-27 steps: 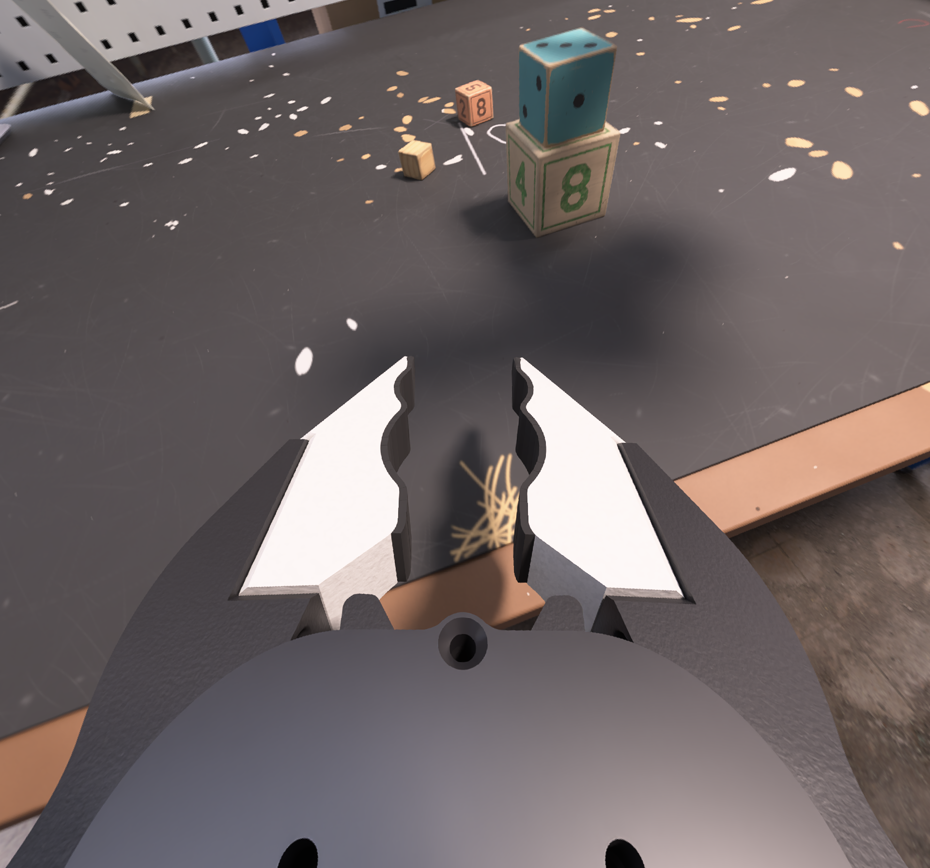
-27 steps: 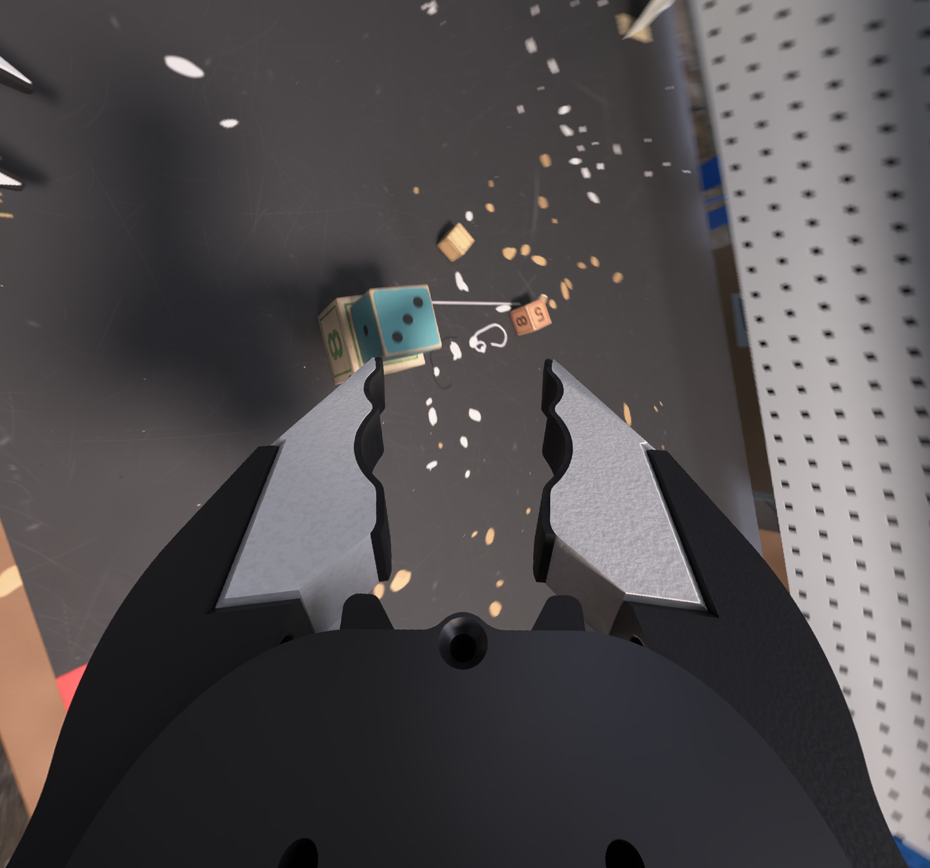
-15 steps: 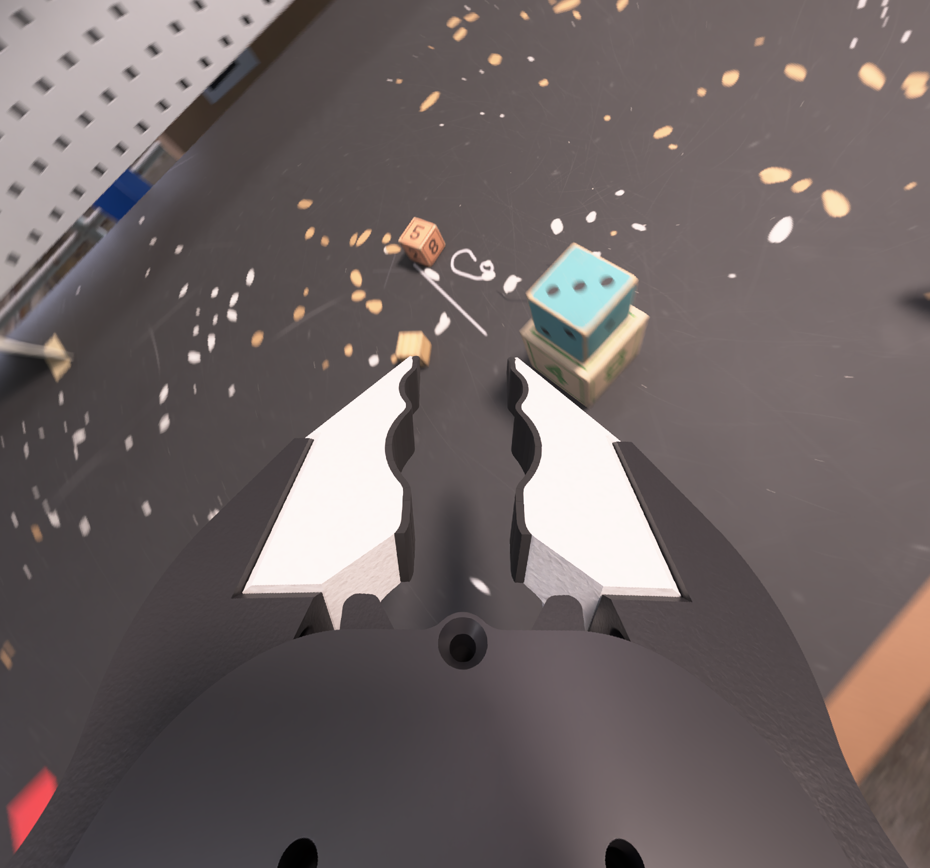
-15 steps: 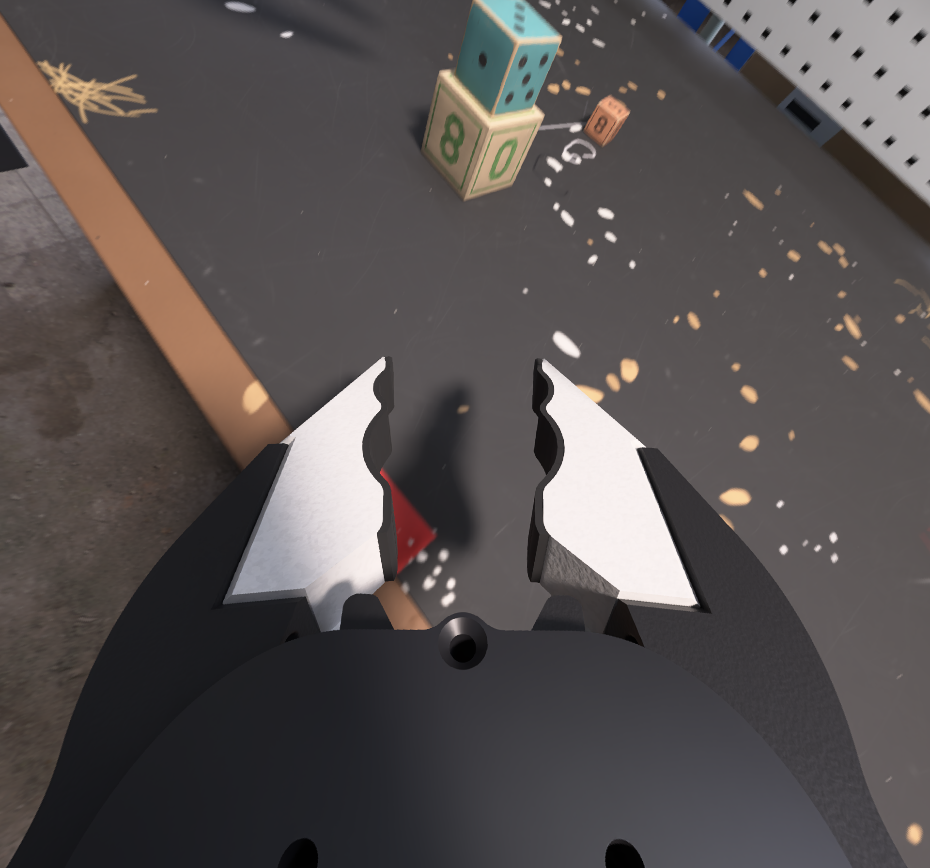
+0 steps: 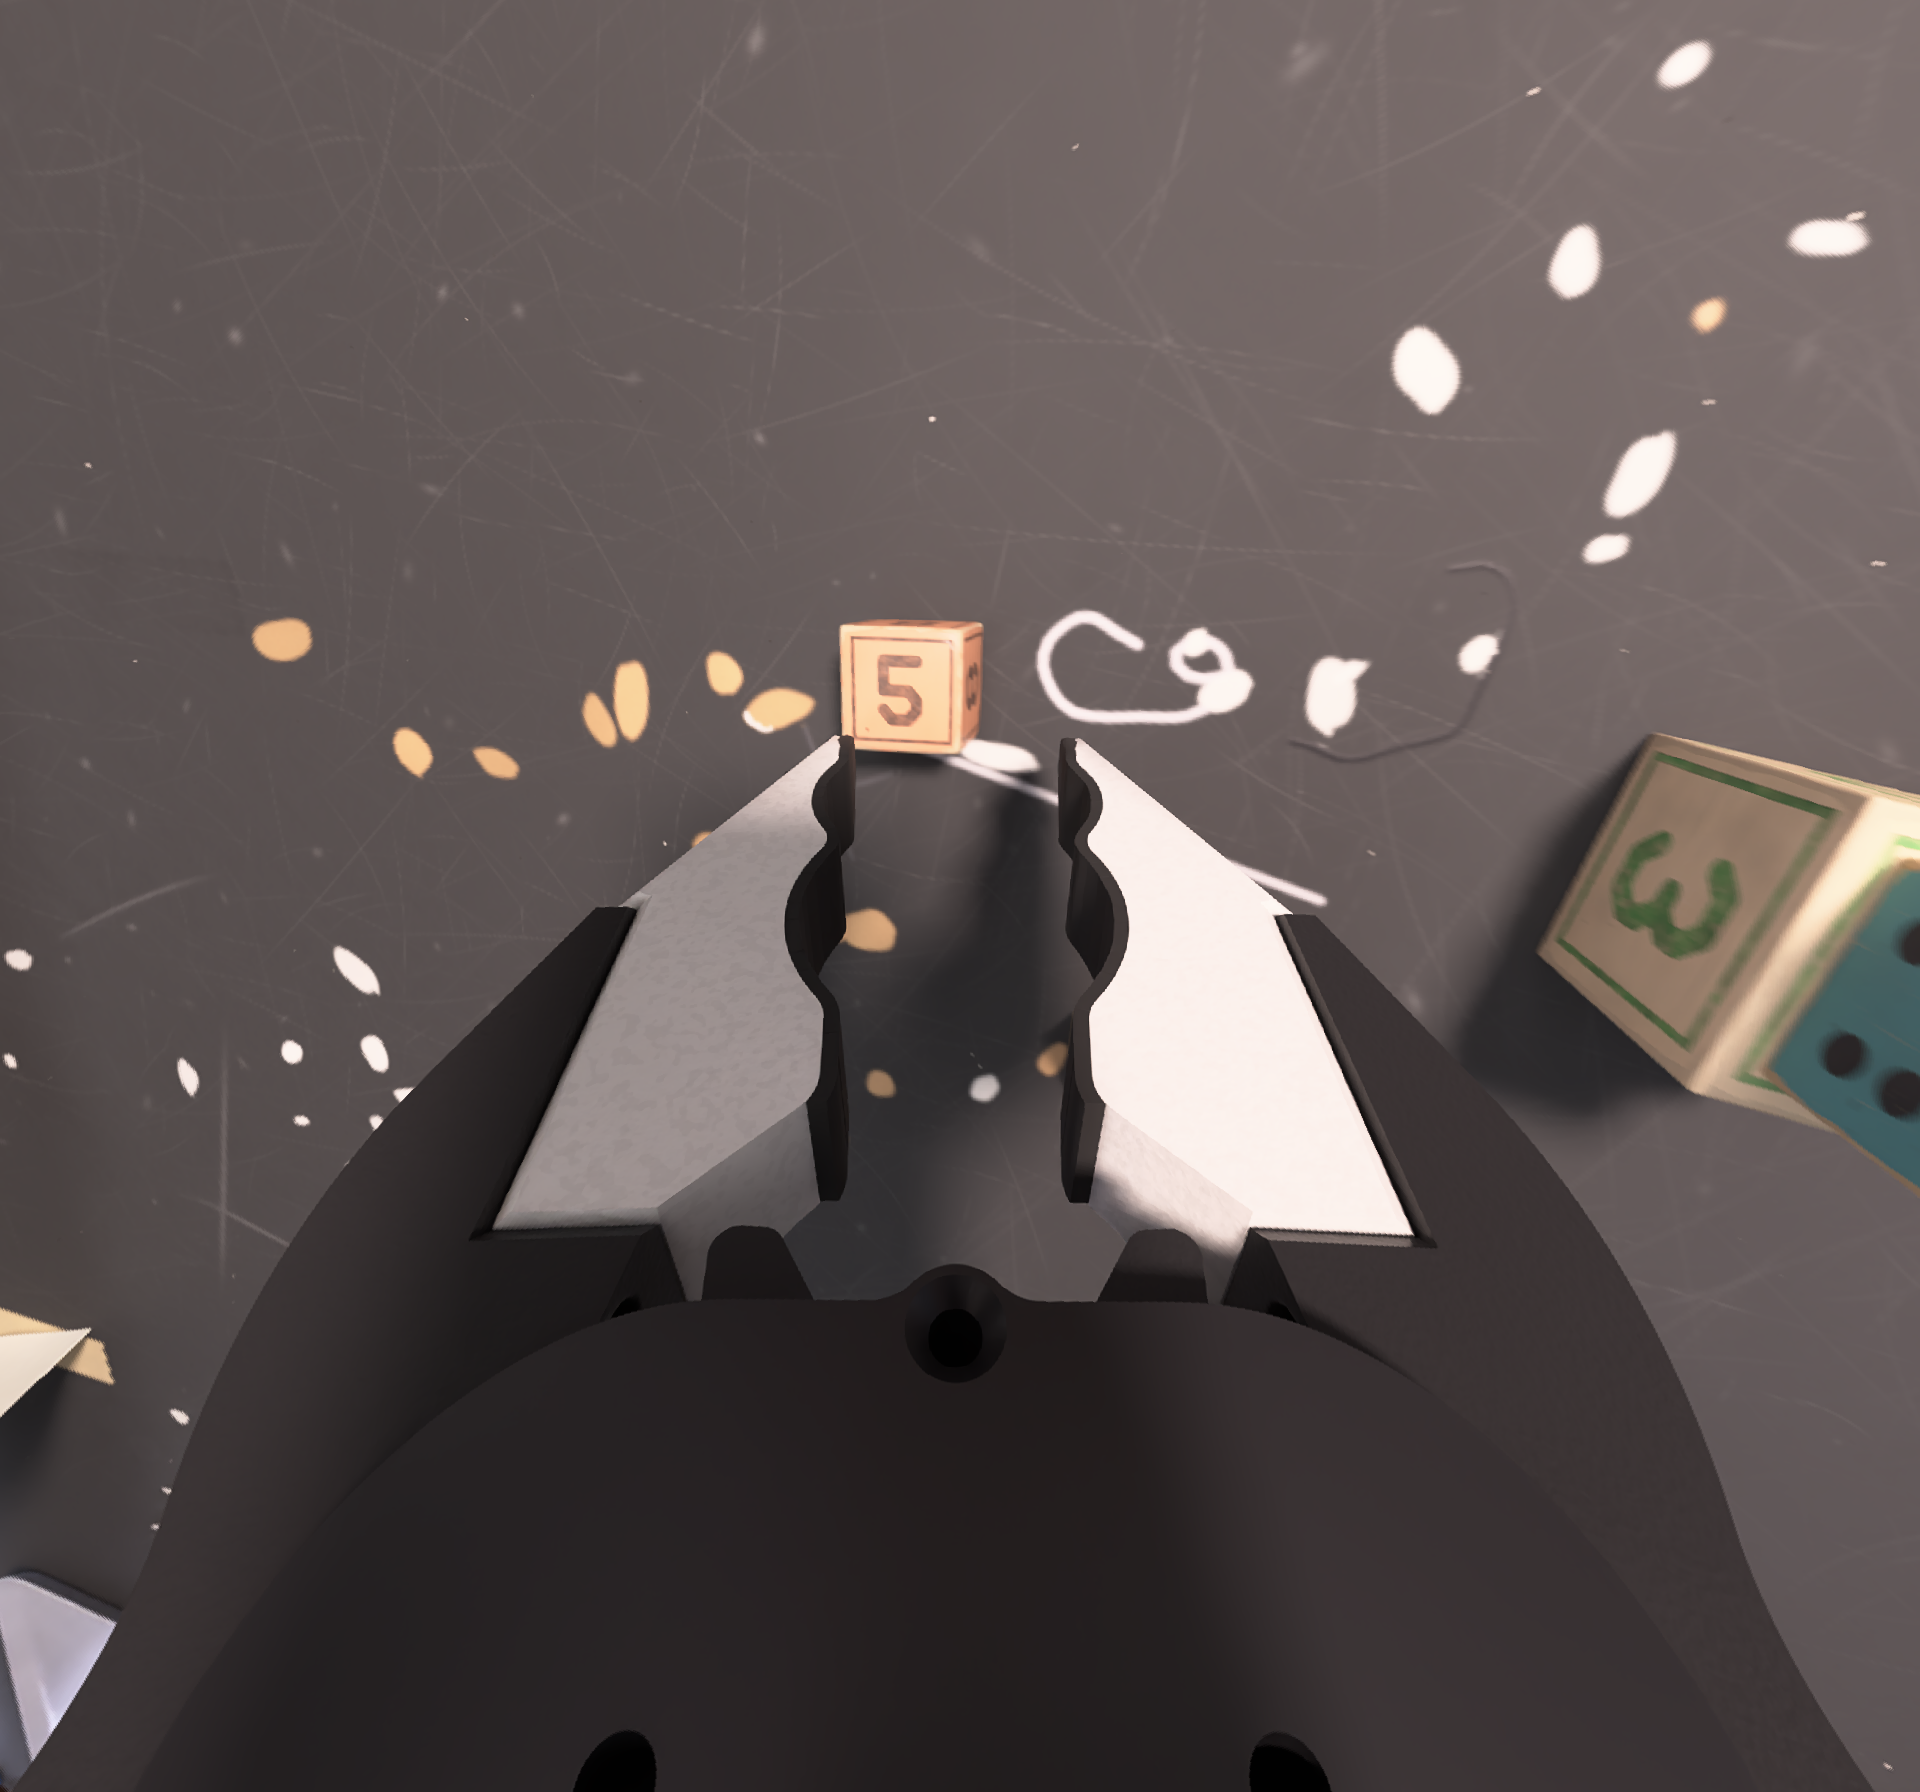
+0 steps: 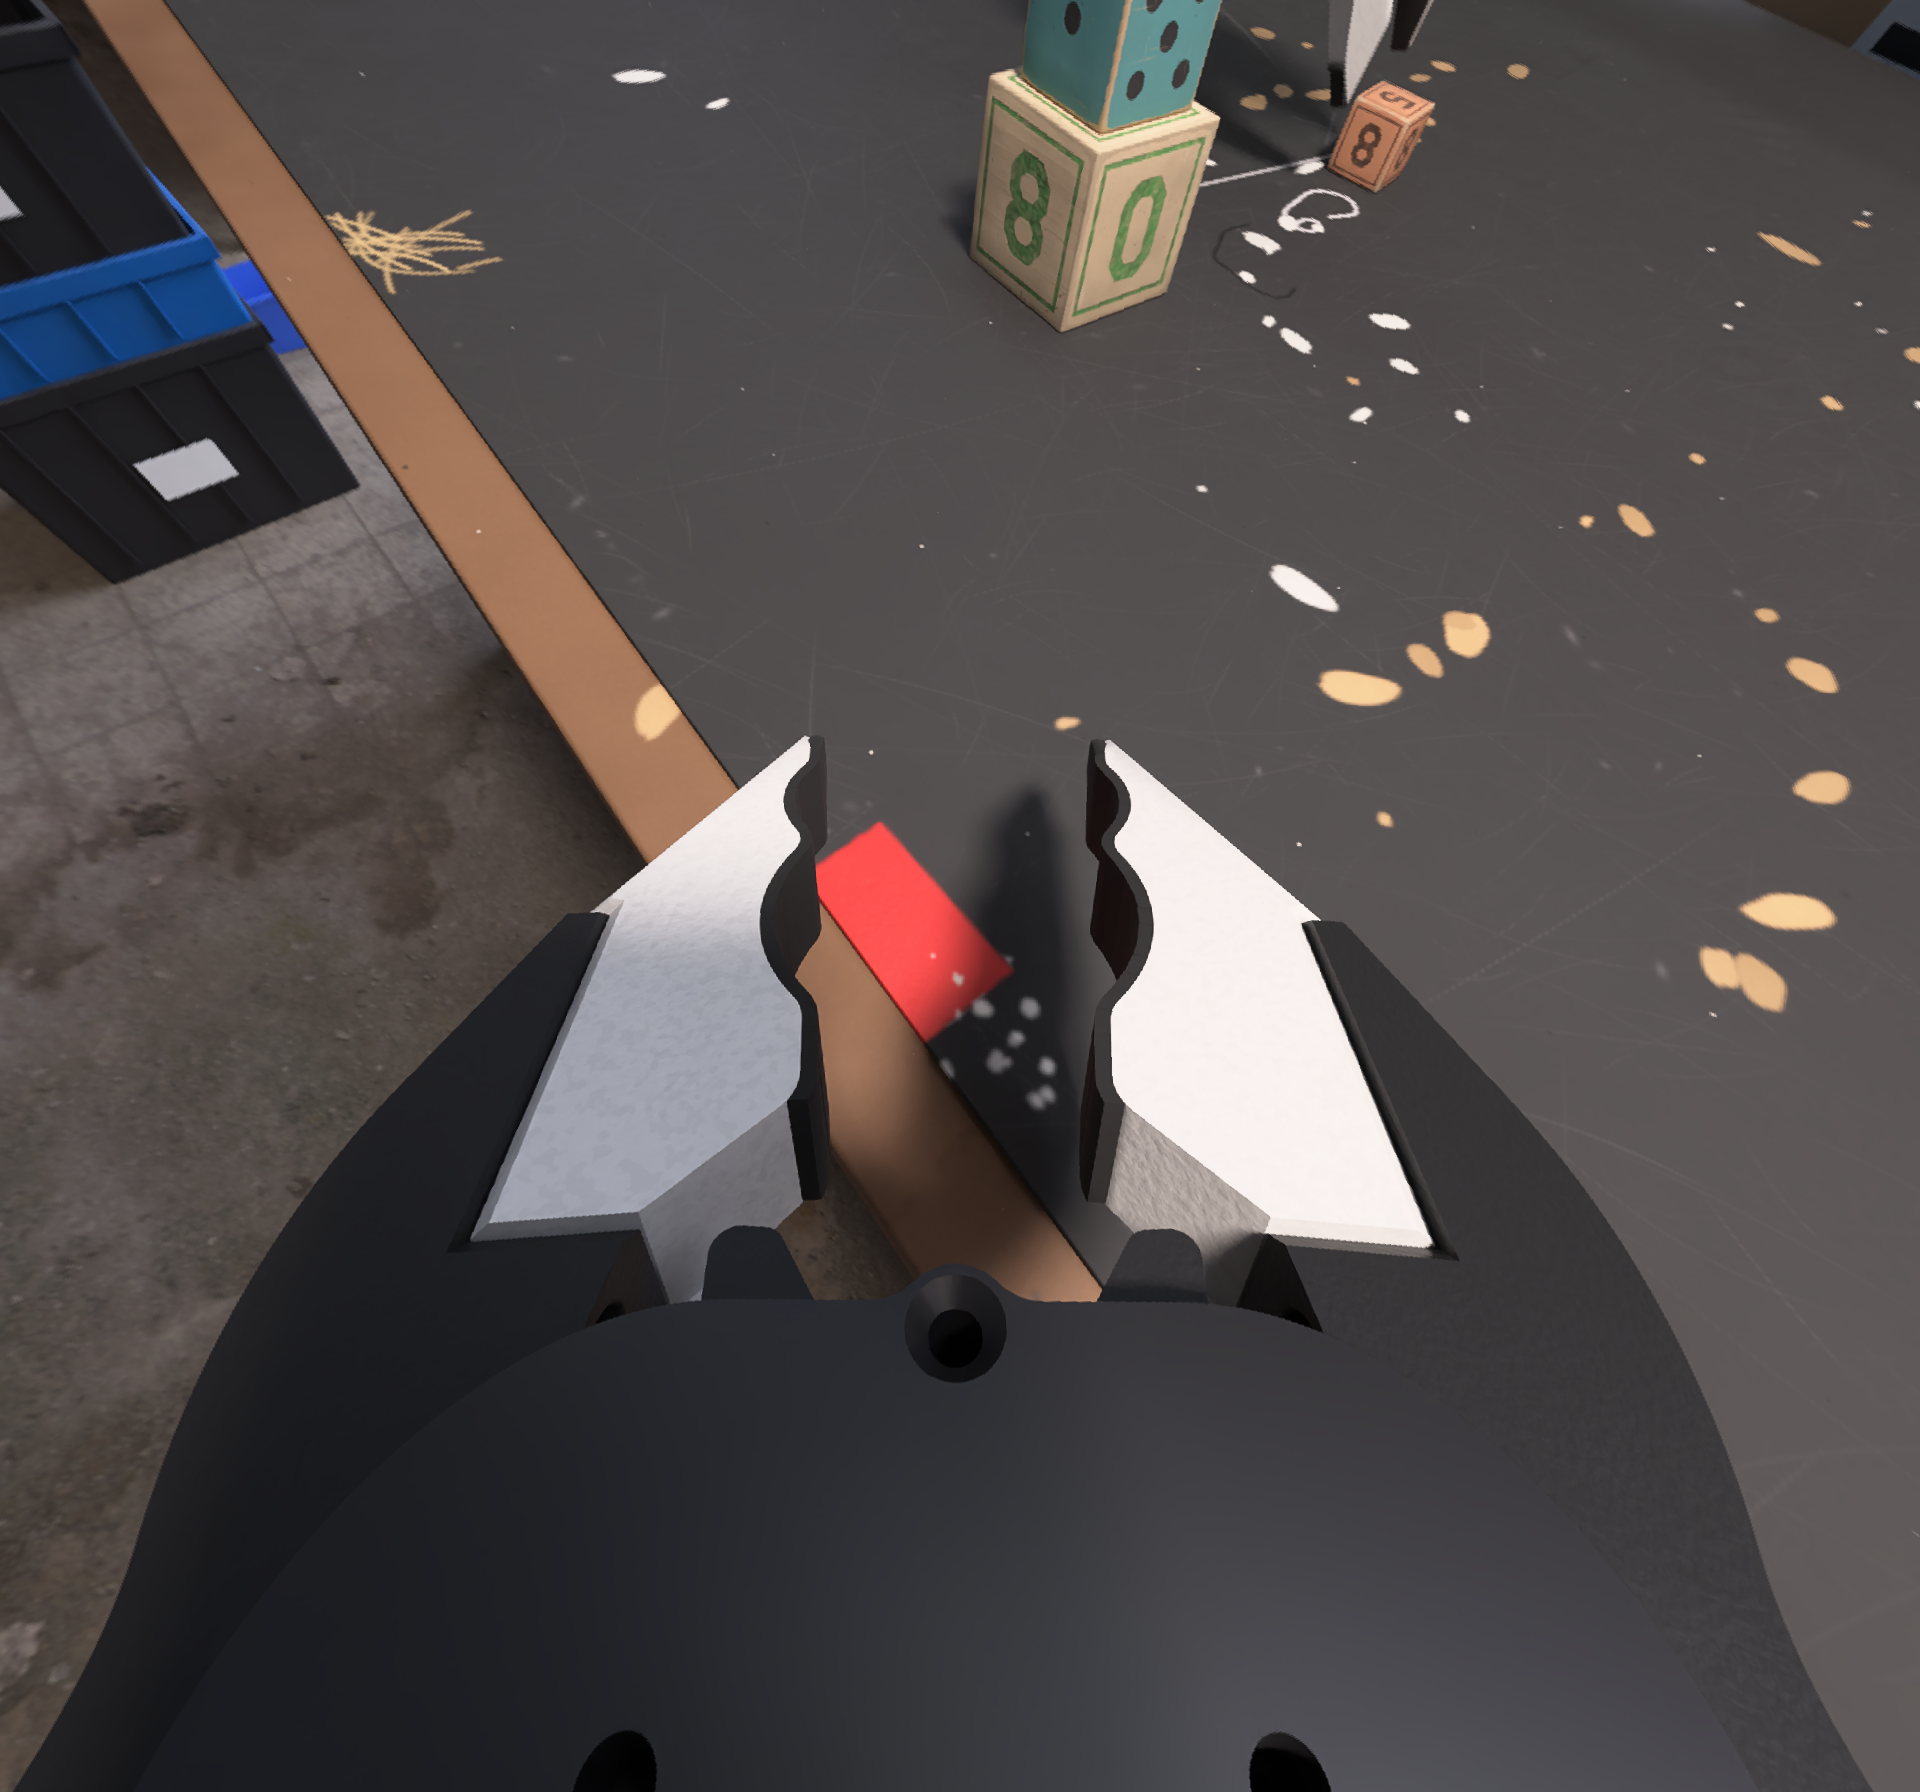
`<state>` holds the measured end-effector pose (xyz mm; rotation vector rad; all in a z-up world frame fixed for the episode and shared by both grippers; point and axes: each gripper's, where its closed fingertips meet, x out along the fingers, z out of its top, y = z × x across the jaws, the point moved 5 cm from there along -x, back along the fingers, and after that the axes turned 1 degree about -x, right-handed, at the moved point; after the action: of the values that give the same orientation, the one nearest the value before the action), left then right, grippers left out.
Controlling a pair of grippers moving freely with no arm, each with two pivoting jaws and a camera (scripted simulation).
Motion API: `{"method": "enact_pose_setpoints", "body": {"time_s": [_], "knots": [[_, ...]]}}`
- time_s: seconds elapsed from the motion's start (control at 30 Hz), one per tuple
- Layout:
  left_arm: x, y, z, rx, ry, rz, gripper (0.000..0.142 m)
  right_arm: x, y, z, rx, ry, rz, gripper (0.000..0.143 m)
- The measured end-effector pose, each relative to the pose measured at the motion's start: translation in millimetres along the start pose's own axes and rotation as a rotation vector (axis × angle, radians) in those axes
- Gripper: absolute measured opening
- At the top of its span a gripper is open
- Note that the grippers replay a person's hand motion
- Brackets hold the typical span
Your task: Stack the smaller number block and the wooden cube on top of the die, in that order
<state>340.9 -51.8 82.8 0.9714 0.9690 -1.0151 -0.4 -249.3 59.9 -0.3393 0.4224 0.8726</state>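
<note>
Left wrist view: left hand-held gripper (image 5: pixel 954 755) points steeply down at the dark counter (image 5: pixel 520 288), jaws apart w/ a moderate gap, nothing between them. The smaller number block (image 5: pixel 910 687), orange-tan, sits on the counter just past the fingertips, a bit left of the gap's centre line, near the left finger (image 5: pixel 727 963) tip; can't tell if it touches. Just right of the block is a white squiggle (image 5: pixel 1132 682) painted on the surface, w/ white & tan paint specks scattered round. At the right edge: the larger number block (image 5: pixel 1694 911), cream w/ green figures, and a corner of the teal die (image 5: pixel 1860 1056) against it. Wooden cube not seen here.

Right wrist view: right hand-held gripper (image 6: pixel 954 755) hangs over the counter's near brown edge strip (image 6: pixel 416 412), jaws parted fairly wide & empty. A red patch (image 6: pixel 904 921) lies on the counter between the fingers, beside the edge strip. Far ahead the die (image 6: pixel 1127 2) stands upright on top of the larger number block (image 6: pixel 1086 199), slightly turned relative to it. The smaller number block (image 6: pixel 1377 137) rests on the counter just right of that stack, apart from it. The left hand-held gripper (image 6: pixel 1382 7) comes down from the top, its finger tips close above the small block. Straw-like scribble (image 6: pixel 410 246) near the edge strip; blue & black crates (image 6: pixel 156 371) on the floor at left. Wooden cube not visible in this view either
</note>
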Motion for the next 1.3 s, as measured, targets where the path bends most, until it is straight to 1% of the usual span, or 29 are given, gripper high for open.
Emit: {"method": "enact_pose_setpoints", "body": {"time_s": [0.13,0.23,0.3,0.37,0.47,0.6,0.7,0.8,0.93,1.0,1.13,1.3], "knots": [[19.7,8.1,-0.4,-0.001,0.028,-0.024,0.039,1.7,-0.4,0.3,0.019,-0.012,0.033,0.049],[25.1,11.0,-1.2,-0.011,0.042,-0.047,0.028,0.8,-1.3,1.8,0.015,-0.017,0.036,0.049],[20.1,11.2,-2.2,-0.017,0.054,-0.054,0.028,-0.5,-1.3,3.5,0.018,-0.024,0.043,0.047],[3.9,7.2,-1.8,0.0,0.04,-0.05,0.028,-1.3,-1.2,4.4,0.017,-0.03,0.037,0.046],[-39.7,-10.1,4.5,0.042,-0.016,-0.044,0.028,-1.2,1.1,4.1,0.012,-0.021,0.036,0.045],[-97.5,-55.4,12.6,0.121,-0.099,-0.075,0.028,-1.6,7.5,7.2,-0.013,-0.014,0.033,0.045],[-115.6,-90.5,9.0,0.181,-0.113,-0.092,0.028,-3.9,12.7,10.5,-0.034,-0.016,0.029,0.045],[-116.4,-114.0,-0.9,0.205,-0.078,-0.1,0.028,-5.9,16.7,12.0,-0.04,-0.014,0.03,0.044],[-110.2,-129.8,-8.3,0.201,-0.075,-0.11,0.028,-6.8,20.7,14.7,-0.05,-0.011,0.033,0.044],[-106.8,-133.3,-10.2,0.189,-0.075,-0.128,0.028,-6.9,22.8,16.1,-0.061,-0.009,0.033,0.044],[-99.5,-133.8,-13.5,0.193,-0.023,-0.103,0.028,-6.8,26.6,16.1,-0.08,0.005,0.038,0.044],[-98.6,-133.5,-11.8,0.183,-0.024,-0.115,0.028,-4.4,28.6,14.0,-0.093,0.022,0.045,0.044]]}}
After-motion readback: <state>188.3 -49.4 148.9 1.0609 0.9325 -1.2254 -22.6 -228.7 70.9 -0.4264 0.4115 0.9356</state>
